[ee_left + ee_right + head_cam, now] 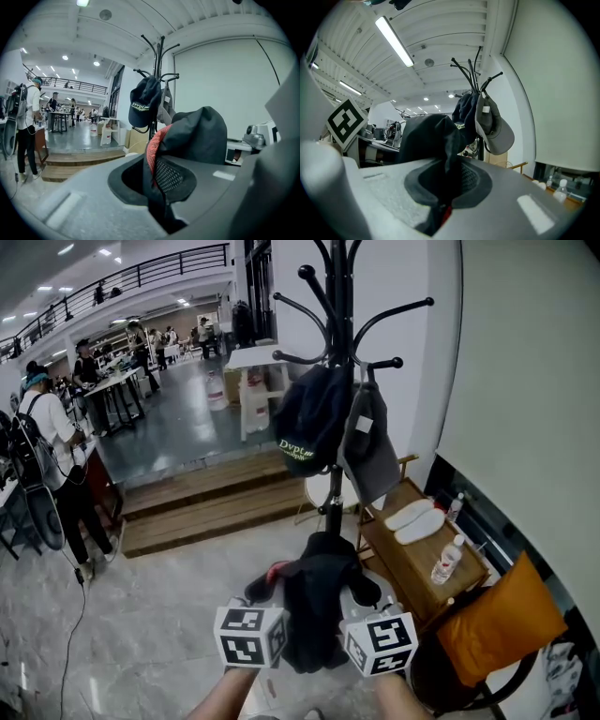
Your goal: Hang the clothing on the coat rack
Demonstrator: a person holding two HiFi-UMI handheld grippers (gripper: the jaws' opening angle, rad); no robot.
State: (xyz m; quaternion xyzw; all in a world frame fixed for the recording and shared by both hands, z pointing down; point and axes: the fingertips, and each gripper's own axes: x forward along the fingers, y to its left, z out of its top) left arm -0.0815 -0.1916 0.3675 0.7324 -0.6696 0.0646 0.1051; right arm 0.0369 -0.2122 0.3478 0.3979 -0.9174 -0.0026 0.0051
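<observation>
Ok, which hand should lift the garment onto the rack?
Right, narrowly. Both the left gripper and right gripper clamp the garment, and bare hooks show on both sides, but the rack stands nearer the right gripper's line.

Black garment [314,610] in L claw [273,593] + R claw [362,596], low before coat rack [335,381]

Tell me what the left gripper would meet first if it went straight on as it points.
Most likely the dark cap hanging on the coat rack, though depth is unclear. The black garment clamped in the left gripper would touch before the jaws.
</observation>
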